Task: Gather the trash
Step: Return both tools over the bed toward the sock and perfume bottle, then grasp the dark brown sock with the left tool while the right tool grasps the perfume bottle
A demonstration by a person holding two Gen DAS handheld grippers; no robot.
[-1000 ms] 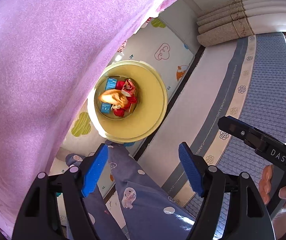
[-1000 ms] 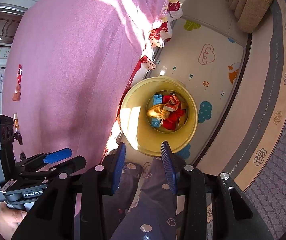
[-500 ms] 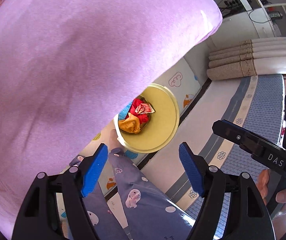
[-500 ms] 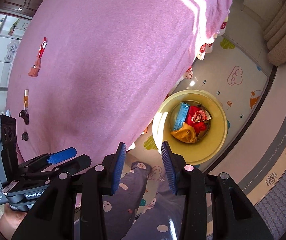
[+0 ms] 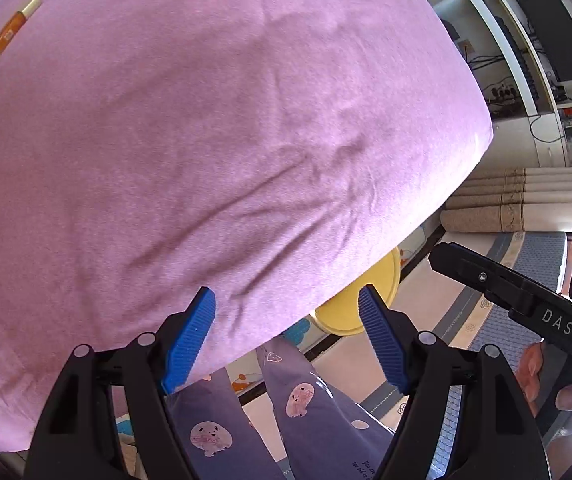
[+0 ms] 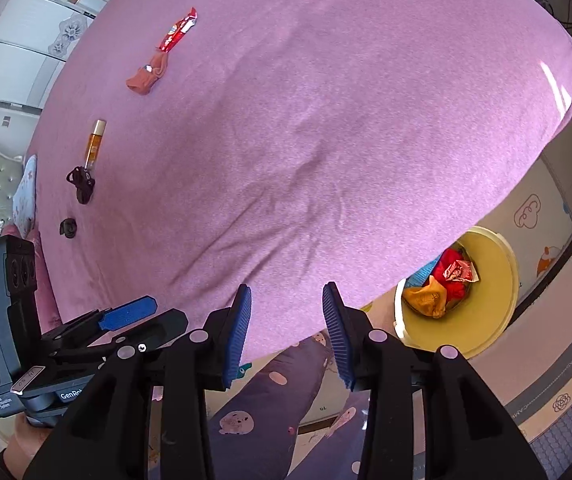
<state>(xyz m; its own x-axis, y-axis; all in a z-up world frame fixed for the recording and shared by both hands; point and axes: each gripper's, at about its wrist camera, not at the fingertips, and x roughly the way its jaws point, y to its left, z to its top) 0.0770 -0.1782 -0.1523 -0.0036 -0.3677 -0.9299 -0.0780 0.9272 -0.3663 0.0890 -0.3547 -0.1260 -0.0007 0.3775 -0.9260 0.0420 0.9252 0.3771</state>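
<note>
Both claws hang empty over the near edge of the bed (image 6: pixel 326 120), the left claw (image 5: pixel 286 340) spread wide, the right claw (image 6: pixel 288 328) parted less; the yellow bin (image 6: pixel 498 312), already holding wrappers, sits on the floor just right of the right claw. The step looks like a search for more trash; the next move calls for a long reach forward and left to the red wrapper (image 6: pixel 177 34), far beyond the orange tube (image 6: pixel 94 144).
</note>
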